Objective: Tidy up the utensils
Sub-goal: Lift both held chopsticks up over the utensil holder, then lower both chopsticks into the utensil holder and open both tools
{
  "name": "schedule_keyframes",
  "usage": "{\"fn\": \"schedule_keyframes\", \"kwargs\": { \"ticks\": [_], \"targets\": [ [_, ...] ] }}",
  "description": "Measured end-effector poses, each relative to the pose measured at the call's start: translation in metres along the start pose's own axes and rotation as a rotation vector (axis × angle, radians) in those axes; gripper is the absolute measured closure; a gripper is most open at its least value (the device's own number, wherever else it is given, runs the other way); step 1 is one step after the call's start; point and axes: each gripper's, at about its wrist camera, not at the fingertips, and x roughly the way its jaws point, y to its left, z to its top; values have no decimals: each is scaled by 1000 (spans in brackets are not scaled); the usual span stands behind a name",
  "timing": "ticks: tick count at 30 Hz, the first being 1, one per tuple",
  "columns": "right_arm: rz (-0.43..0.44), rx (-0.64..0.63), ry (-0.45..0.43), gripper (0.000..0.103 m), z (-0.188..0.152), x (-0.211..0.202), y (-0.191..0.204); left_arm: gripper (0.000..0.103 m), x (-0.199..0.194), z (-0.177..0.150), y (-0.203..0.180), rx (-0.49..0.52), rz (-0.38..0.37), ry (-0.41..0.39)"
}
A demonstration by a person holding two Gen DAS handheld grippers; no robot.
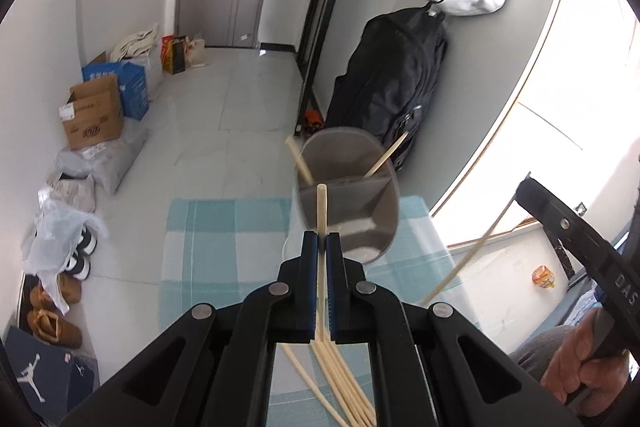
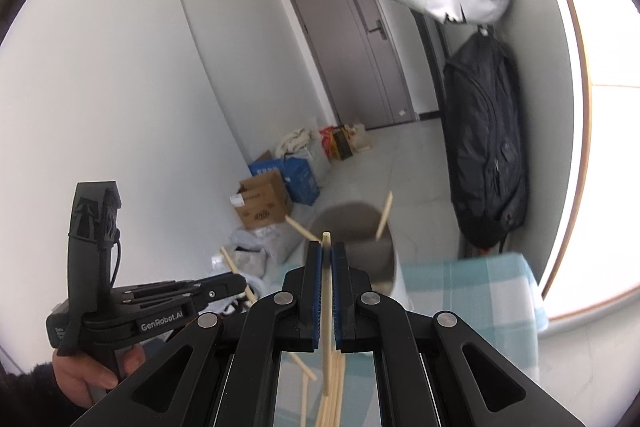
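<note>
Left wrist view: left gripper [image 1: 322, 241] w/ fingers clamped on one chopstick [image 1: 321, 205], tip poking up in front of the grey divided holder [image 1: 347, 193], which has two sticks leaning in it; loose chopsticks [image 1: 340, 387] lie below on the blue checked cloth [image 1: 224, 239] over the desk. Right wrist view: right gripper [image 2: 327, 251] fingers pinched on another chopstick [image 2: 327, 291], holder [image 2: 352, 227] just beyond, left gripper [image 2: 224, 285] at lower left, held by a hand [image 2: 94, 373].

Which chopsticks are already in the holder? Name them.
Two: one chopstick leaning over the gray holder's left rim, another against its right rim. The rest lie loose on the cloth or are pinched in the claws.
</note>
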Motion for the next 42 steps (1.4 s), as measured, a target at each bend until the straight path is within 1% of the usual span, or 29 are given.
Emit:
{"fn": "schedule_keyframes", "kwargs": {
  "ticks": [5,11,15,17,21,24,27,30,32,34,37,39,42],
  "targets": [
    [2,-10,-26,99,34,4,1,103,-8,28,-7,-1,-26,-4],
    [-2,-38,-71,99,78,9,0,103,-20,70,-10,10,-32,-39],
    [-2,-55,-98,99,109,18,-1,103,-20,94,-10,19,-20,-74],
    [-6,-63,-113,99,120,22,-3,103,-18,99,-11,21,-22,-83],
    [-6,-58,-126,99,135,38,-9,103,-7,118,-11,21,-29,-89],
    [-7,-53,-119,99,138,52,-14,103,3,126,-11,30,-27,-82],
    [-6,-55,-99,99,136,67,-17,103,12,124,-9,36,-19,-76],
    [-8,-89,-72,99,129,83,-16,103,28,119,-1,34,-22,-43],
    [4,-106,-59,99,124,91,-16,103,35,117,2,37,-18,-36],
    [18,-123,-54,99,118,96,-17,103,41,117,5,30,-31,-22],
    [9,-134,-28,99,110,104,-19,103,47,113,9,28,-55,-5],
    [24,-117,7,99,103,111,-24,103,50,112,11,20,-80,16],
    [55,-79,57,96,94,118,-32,103,56,115,15,4,-133,68]
  ]
}}
